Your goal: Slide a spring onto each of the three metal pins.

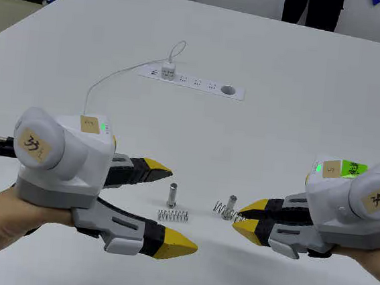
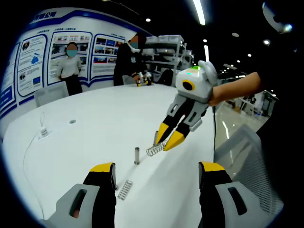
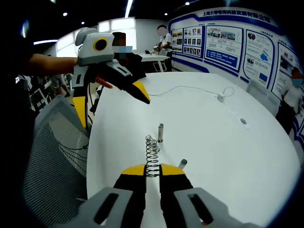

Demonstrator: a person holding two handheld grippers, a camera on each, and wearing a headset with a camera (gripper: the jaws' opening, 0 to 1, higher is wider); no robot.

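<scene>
Between the right gripper's (image 3: 152,169) yellow tips, pressed together, a spring (image 3: 152,154) is pinched by its near end and juts forward above the table. Just beside those tips stands a short pin (image 3: 182,164), upright. A second pin (image 3: 160,133) stands a little further on, upright and bare. Left gripper (image 2: 156,168): jaws spread wide, nothing between them. Ahead of them a loose spring (image 2: 125,189) lies flat on the white table (image 1: 299,126), near the second pin. Far side: power strip (image 1: 196,82) with white plug (image 1: 167,70) and cable (image 1: 115,78).
</scene>
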